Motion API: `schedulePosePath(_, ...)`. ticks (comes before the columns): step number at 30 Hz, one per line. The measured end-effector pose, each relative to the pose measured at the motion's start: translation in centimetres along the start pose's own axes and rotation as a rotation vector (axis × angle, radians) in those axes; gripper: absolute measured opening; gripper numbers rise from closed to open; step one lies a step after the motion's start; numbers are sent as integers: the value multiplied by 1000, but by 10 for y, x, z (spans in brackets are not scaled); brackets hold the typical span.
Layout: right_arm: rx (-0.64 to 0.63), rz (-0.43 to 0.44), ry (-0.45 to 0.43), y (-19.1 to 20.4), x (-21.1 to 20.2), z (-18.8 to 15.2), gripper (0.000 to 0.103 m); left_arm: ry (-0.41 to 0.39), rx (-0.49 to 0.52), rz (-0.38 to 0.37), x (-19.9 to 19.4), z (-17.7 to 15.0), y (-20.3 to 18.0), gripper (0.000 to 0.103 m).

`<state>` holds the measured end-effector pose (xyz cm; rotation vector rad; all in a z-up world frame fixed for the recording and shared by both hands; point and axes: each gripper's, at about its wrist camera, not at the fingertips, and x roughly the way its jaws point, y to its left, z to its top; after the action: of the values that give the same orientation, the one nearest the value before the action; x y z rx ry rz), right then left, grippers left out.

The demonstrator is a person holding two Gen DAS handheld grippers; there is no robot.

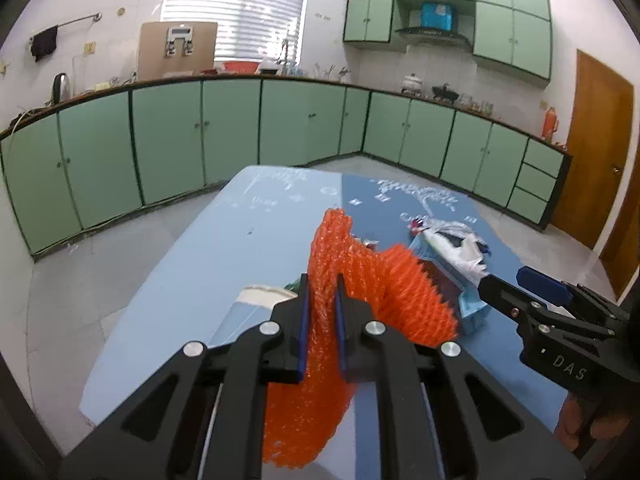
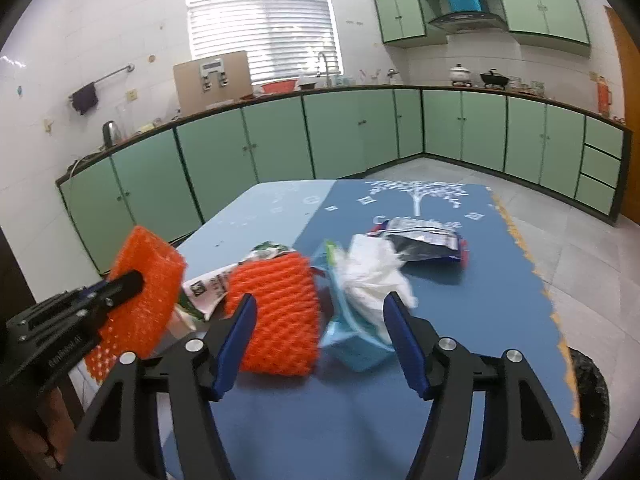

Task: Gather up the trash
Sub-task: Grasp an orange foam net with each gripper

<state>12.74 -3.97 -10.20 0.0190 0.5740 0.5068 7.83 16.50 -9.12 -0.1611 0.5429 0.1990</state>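
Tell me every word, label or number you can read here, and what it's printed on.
"DAS": white letters on the black body of the right gripper.
Side of the left gripper: a line of small print, too blurred to read.
White-and-green paper wrapper: print too small.
Dark crumpled foil snack packet: unreadable.

Bare table point(image 2: 352, 408) before right gripper point(image 2: 320, 316); orange foam net point(image 2: 276, 316), blue carton point(image 2: 356, 344), white tissue point(image 2: 372, 276) crowd ahead; far half open
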Motion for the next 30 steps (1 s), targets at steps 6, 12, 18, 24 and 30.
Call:
schedulePosePath(6, -9, 15, 21, 21, 21, -3, 58, 12, 0, 23, 2, -3, 7, 10)
schedulePosePath(12, -31, 3, 63, 35, 38, -8, 57, 28, -11, 30, 5, -6, 23, 10)
schedulePosePath(18, -20, 6, 147, 37, 58, -12, 36, 47, -16, 22, 11, -6, 25, 10)
schedulePosePath(24, -51, 29, 148, 39, 51, -9, 4, 47, -23, 18, 12, -7, 24, 10)
schedulePosePath(30, -47, 61, 80, 37, 25, 6, 3, 26, -23, 20, 5, -6, 24, 10)
